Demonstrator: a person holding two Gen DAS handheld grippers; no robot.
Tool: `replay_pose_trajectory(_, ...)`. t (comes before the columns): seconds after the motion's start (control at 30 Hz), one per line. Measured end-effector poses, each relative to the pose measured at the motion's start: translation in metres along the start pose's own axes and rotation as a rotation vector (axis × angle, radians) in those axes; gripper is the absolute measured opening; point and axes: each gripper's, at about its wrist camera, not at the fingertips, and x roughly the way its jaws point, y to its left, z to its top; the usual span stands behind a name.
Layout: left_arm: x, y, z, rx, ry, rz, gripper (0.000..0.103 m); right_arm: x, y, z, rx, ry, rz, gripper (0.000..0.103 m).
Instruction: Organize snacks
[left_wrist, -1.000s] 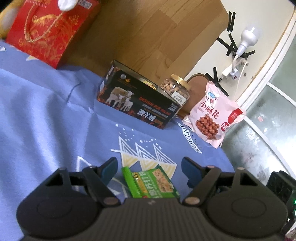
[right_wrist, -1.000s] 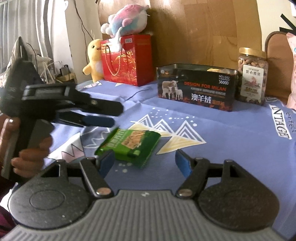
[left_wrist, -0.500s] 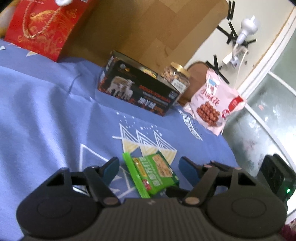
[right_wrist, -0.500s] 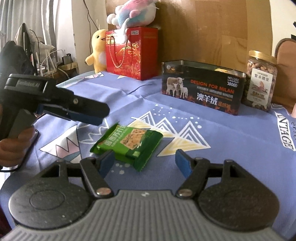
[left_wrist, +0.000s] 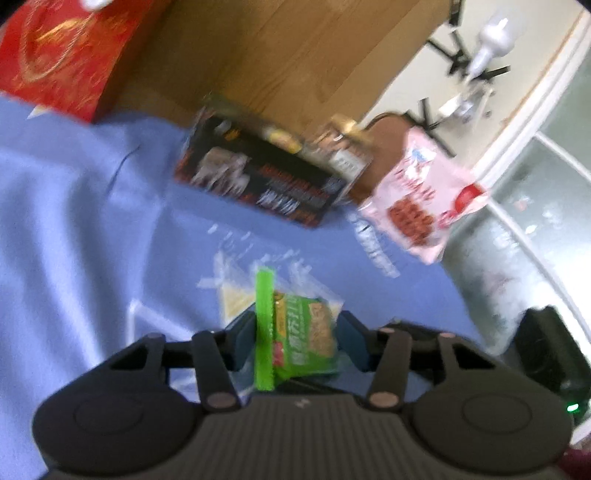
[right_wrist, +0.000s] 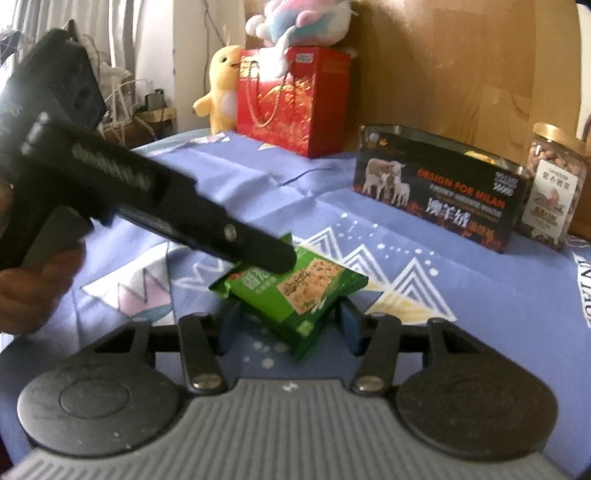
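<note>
Left wrist view: the left gripper (left_wrist: 297, 341) pinches the green cracker packet (left_wrist: 295, 332) at lower centre. Right gripper (right_wrist: 286, 325) fingers flank the same packet, contact unclear.

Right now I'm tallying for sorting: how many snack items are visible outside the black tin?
3. Green cracker pack between both hand-held grippers; nut jar right of the tin; pink bag beyond the jar. Others may be hidden inside the tin.

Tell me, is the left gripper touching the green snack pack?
Touching. In the left wrist view both blue fingers press against the green snack pack, clamped by the left gripper.
</note>
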Motion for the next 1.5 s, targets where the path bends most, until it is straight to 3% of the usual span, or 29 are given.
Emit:
replay_pose_trajectory(0.07, 0.001, -0.009, 0.015, 0.028, -0.011, -0.029, 0.045, -0.001, -0.005, 0.010, 0.010, -0.038, -0.001, 0.046)
replay_pose_trajectory(0.2, 0.007, -0.028, 0.047, 0.132, -0.069, 0.006, 0.045, 0.004, -0.015, 0.038, -0.002, -0.108, -0.063, 0.046)
replay_pose_trajectory(0.43, 0.041, -0.035, 0.120, 0.153, -0.125, -0.025, 0.045, 0.025, -0.049, 0.086, -0.023, -0.190, -0.124, 0.045)
replay_pose_trajectory(0.5, 0.061, -0.033, 0.140, 0.164, -0.138, 0.008, 0.046, 0.039, -0.059, 0.102, -0.055, -0.198, -0.167, 0.045)
replay_pose_trajectory(0.57, 0.085, -0.026, 0.158, 0.153, -0.158, 0.070, 0.064, 0.058, -0.073, 0.115, -0.081, -0.193, -0.224, 0.046)
replay_pose_trajectory(0.67, 0.109, -0.011, 0.170, 0.104, -0.153, 0.172, 0.066, 0.083, -0.102, 0.123, -0.028, -0.126, -0.306, 0.046)
replay_pose_trajectory(0.77, 0.105, -0.005, 0.159, 0.085, -0.161, 0.164, 0.067, 0.069, -0.117, 0.109, 0.077, -0.159, -0.256, 0.046)
replay_pose_trajectory(0.93, 0.089, -0.010, 0.133, 0.112, -0.159, 0.211, 0.067, 0.036, -0.113, 0.073, 0.200, -0.203, -0.234, 0.047)
replay_pose_trajectory(1.17, 0.054, -0.040, 0.079, 0.165, -0.182, 0.283, 0.071, 0.000, -0.099, 0.024, 0.465, -0.248, -0.208, 0.048)
replay_pose_trajectory(1.23, 0.047, -0.046, 0.062, 0.166, -0.177, 0.301, 0.072, -0.009, -0.095, 0.017, 0.522, -0.264, -0.222, 0.054)
replay_pose_trajectory(1.33, 0.040, -0.050, 0.042, 0.153, -0.163, 0.336, 0.087, -0.020, -0.083, 0.008, 0.550, -0.277, -0.246, 0.056)
replay_pose_trajectory(1.43, 0.033, -0.054, 0.025, 0.169, -0.152, 0.395, 0.088, -0.029, -0.075, -0.003, 0.565, -0.288, -0.271, 0.058)
replay_pose_trajectory(1.5, 0.029, -0.057, 0.017, 0.175, -0.147, 0.417, 0.095, -0.035, -0.071, -0.008, 0.583, -0.298, -0.274, 0.058)
